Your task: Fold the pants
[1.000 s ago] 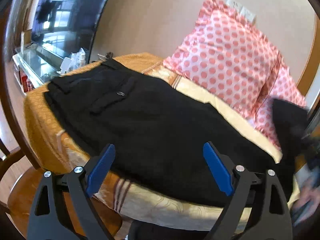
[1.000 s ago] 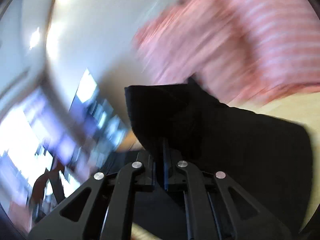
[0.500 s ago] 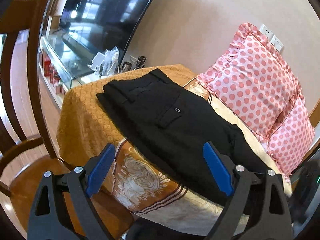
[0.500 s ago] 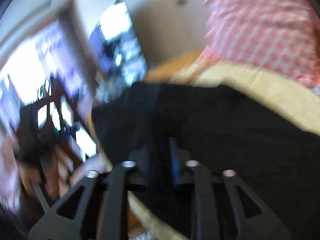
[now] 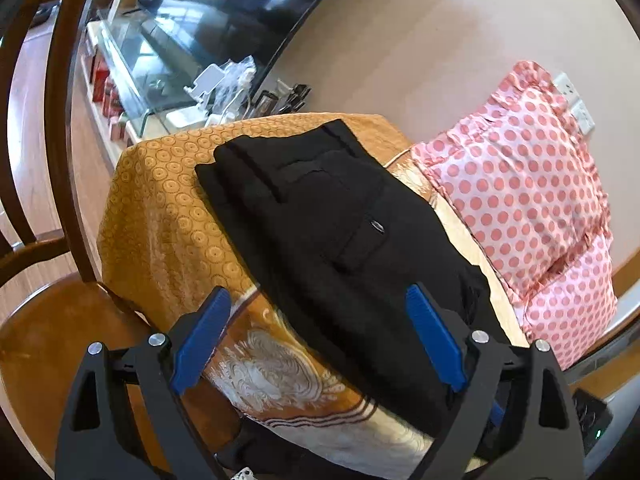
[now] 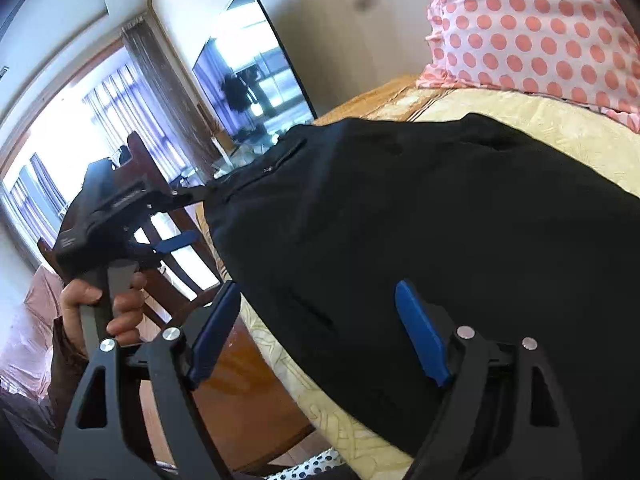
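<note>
Pants lie folded across gold tablecloth, beside dotted pillow. Left gripper & right gripper both spread, empty. Next: pinch near edge w/ both, fold evenly.

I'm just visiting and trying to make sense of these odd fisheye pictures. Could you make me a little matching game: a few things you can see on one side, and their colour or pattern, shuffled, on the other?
Things:
1. pants
2. pillow
3. tablecloth
4. left gripper finger pads

Colours or patterns:
A. orange-gold with a ring pattern
B. plain blue
C. black
D. pink with coral dots

Pairs: 1-C, 2-D, 3-A, 4-B
</note>
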Available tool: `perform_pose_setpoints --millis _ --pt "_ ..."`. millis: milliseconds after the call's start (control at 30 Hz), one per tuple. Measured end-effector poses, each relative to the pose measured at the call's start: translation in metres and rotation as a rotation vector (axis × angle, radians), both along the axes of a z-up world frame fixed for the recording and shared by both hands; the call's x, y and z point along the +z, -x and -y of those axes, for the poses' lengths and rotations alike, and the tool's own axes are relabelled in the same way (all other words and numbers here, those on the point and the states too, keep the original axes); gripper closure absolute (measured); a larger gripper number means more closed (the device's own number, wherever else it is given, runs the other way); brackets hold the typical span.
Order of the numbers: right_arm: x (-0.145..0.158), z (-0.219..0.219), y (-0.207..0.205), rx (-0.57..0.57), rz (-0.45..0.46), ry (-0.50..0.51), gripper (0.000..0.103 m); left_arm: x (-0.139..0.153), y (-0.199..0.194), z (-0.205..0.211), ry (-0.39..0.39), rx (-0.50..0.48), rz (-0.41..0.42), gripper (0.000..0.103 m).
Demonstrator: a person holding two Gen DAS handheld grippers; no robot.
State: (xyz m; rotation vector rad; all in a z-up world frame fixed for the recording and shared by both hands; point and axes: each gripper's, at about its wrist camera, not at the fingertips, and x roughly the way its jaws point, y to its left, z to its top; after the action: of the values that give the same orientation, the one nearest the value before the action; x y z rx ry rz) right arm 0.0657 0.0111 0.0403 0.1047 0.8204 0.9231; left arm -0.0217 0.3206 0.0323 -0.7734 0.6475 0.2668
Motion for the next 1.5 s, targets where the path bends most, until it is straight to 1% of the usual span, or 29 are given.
perform_pose_setpoints --millis 100,167,267,333,400,433,500,533,567,633,700,767,833,867,933,967,1000,1067,1100,1133,1200,1233,1267,1300,1367,1400,1433,1467,1500 --pt "-0.006 0.005 -0.007 -0.003 -0.035 -0.027 0.02 0.0 -0.007 -0.005 0.027 0.008 -0.003 0.012" --pt "-0.007 0.005 -0.007 -0.001 -0.035 -0.03 0.019 0.002 -0.01 -0.006 0.014 0.028 -0.017 0.012" --pt "-0.003 0.0 -0.007 0.012 -0.033 -0.03 0.016 0.003 -0.013 -0.009 0.037 0.044 -0.025 0.012" --pt "-0.003 0.0 -0.008 0.015 -0.035 -0.037 0.016 0.003 -0.017 -0.009 0.053 0.033 -0.027 0.012" --pt "-0.002 0.001 -0.007 0.016 -0.039 -0.046 0.016 0.004 -0.022 -0.008 0.045 0.021 -0.042 0.012" --pt "-0.002 0.001 -0.007 0.017 -0.039 -0.048 0.016 0.005 -0.024 -0.007 0.04 0.021 -0.053 0.012" --pt "-0.003 0.002 -0.007 0.019 -0.038 -0.049 0.016 0.005 -0.027 -0.008 0.055 0.027 -0.055 0.012" --pt "-0.003 0.002 -0.008 0.02 -0.037 -0.051 0.016 0.005 -0.028 -0.009 0.067 0.031 -0.049 0.015" --pt "-0.003 0.002 -0.008 0.022 -0.036 -0.053 0.016 0.004 -0.027 -0.01 0.085 0.04 -0.039 0.024" --pt "-0.004 0.004 -0.007 0.022 -0.035 -0.059 0.016 -0.001 -0.025 -0.011 0.097 0.077 -0.055 0.057" --pt "-0.004 0.006 -0.007 0.024 -0.034 -0.063 0.016 -0.003 -0.023 -0.012 0.101 0.109 -0.056 0.069" --pt "-0.003 0.01 -0.005 0.027 -0.033 -0.069 0.016 -0.002 -0.021 -0.011 0.078 0.13 -0.052 0.084" --pt "-0.002 0.016 -0.002 0.026 -0.034 -0.078 0.016 0.008 -0.021 -0.003 -0.006 0.126 -0.038 0.087" --pt "-0.001 0.021 -0.001 0.023 -0.034 -0.085 0.016 0.016 -0.023 0.004 -0.064 0.116 -0.034 0.087" --pt "0.002 0.033 0.004 0.014 -0.032 -0.103 0.016 0.038 -0.029 0.025 -0.209 0.078 -0.005 0.089" --pt "0.003 0.039 0.006 0.008 -0.029 -0.111 0.016 0.045 -0.031 0.033 -0.247 0.062 0.005 0.089" --pt "0.006 0.048 0.009 -0.003 -0.023 -0.123 0.016 0.057 -0.036 0.045 -0.292 0.033 0.029 0.089" --pt "0.013 0.069 0.015 -0.034 -0.001 -0.143 0.015 0.078 -0.043 0.066 -0.346 -0.03 0.075 0.09" --pt "0.017 0.08 0.019 -0.053 0.012 -0.151 0.014 0.091 -0.049 0.084 -0.376 -0.084 0.109 0.09" --pt "0.019 0.089 0.021 -0.067 0.022 -0.156 0.014 0.1 -0.054 0.097 -0.39 -0.128 0.133 0.091" --pt "0.028 0.118 0.03 -0.132 0.058 -0.165 0.013 0.121 -0.065 0.139 -0.429 -0.255 0.19 0.092" --pt "0.033 0.139 0.036 -0.185 0.084 -0.168 0.013 0.13 -0.069 0.165 -0.457 -0.327 0.221 0.093" --pt "0.037 0.152 0.039 -0.22 0.099 -0.169 0.013 0.135 -0.072 0.186 -0.471 -0.383 0.246 0.093" --pt "0.04 0.169 0.044 -0.269 0.116 -0.172 0.012 0.141 -0.074 0.216 -0.482 -0.477 0.28 0.094" --pt "0.043 0.208 0.054 -0.389 0.139 -0.183 0.01 0.142 -0.073 0.27 -0.479 -0.641 0.327 0.094" --pt "0.043 0.229 0.059 -0.454 0.143 -0.189 0.01 0.139 -0.072 0.291 -0.473 -0.711 0.338 0.097" --pt "0.041 0.249 0.064 -0.521 0.143 -0.191 0.01 0.131 -0.068 0.316 -0.455 -0.81 0.344 0.103" --pt "0.039 0.263 0.067 -0.57 0.138 -0.19 0.01 0.118 -0.065 0.343 -0.442 -0.91 0.316 0.103" --pt "0.035 0.279 0.07 -0.626 0.127 -0.19 0.01 0.103 -0.061 0.364 -0.465 -0.968 0.283 0.103"
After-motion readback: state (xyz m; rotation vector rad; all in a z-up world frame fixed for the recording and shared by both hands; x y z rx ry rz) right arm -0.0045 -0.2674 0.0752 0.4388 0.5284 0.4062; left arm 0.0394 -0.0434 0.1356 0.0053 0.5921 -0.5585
